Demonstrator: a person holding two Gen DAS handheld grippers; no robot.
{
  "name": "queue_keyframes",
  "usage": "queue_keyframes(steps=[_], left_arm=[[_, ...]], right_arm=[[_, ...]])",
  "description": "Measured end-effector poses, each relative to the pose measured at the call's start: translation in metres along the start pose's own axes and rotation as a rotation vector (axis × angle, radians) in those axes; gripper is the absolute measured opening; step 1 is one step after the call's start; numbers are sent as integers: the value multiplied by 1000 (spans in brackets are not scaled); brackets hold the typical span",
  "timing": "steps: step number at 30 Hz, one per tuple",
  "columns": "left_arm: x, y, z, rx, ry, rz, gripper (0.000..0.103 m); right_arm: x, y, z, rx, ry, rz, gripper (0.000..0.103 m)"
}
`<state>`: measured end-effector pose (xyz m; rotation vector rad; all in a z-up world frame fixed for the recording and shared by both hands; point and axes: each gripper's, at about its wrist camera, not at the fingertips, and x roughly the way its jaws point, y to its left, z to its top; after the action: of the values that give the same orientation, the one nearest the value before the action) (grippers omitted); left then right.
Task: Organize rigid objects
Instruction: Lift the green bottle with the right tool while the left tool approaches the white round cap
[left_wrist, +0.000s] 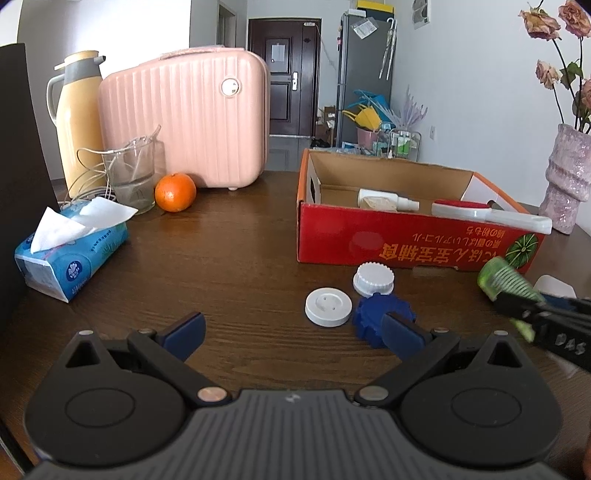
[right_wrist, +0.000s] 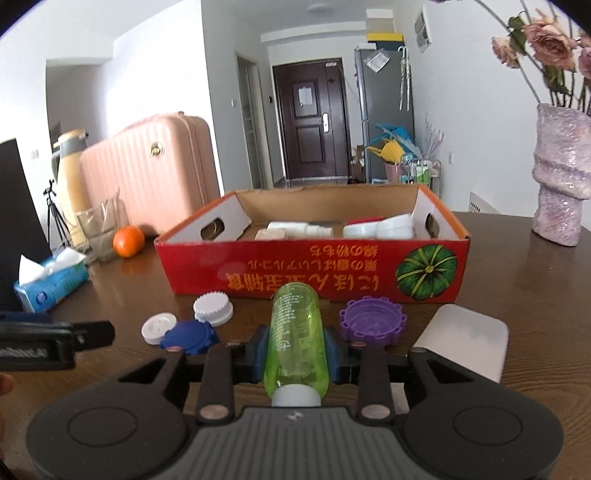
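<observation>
Green plastic fills my right gripper (right_wrist: 295, 354): its blue pads (right_wrist: 260, 354) are pressed against both sides of a translucent green bottle (right_wrist: 295, 332), which lies along the fingers with its white cap end toward the camera and its base pointing at the red cardboard box (right_wrist: 314, 273). In the left wrist view the same bottle (left_wrist: 504, 282) shows at the right edge, blurred, clear of the wooden table (left_wrist: 236, 258) and just in front of the box's near right corner.

My left gripper (left_wrist: 293, 330) stands wide, with nothing between its fingers. Its right fingertip (left_wrist: 400, 332) overlaps the dark blue cap (left_wrist: 369, 314) in the picture; whether it touches I cannot tell. Just beyond that cap sit a flat white disc (left_wrist: 327, 306) and a ribbed white lid (left_wrist: 373, 278), all three close together in front of the box.

Inside the box lie a white spray bottle (left_wrist: 388, 199) and a red-and-white brush-like item (left_wrist: 480, 212), whose shape I read only roughly.

From the right wrist view, a purple toothed cap (right_wrist: 373, 321) rests just right of the held bottle, and a white rounded container (right_wrist: 465, 339) sits farther right on the table.
</observation>
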<state>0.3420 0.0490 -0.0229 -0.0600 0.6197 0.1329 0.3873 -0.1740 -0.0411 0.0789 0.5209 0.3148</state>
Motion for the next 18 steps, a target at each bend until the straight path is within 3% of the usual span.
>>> queue_keyframes(steps=[18], left_arm=[[51, 9, 2, 23, 122, 38, 103]], right_arm=[[-22, -34, 3, 61, -60, -70, 30]])
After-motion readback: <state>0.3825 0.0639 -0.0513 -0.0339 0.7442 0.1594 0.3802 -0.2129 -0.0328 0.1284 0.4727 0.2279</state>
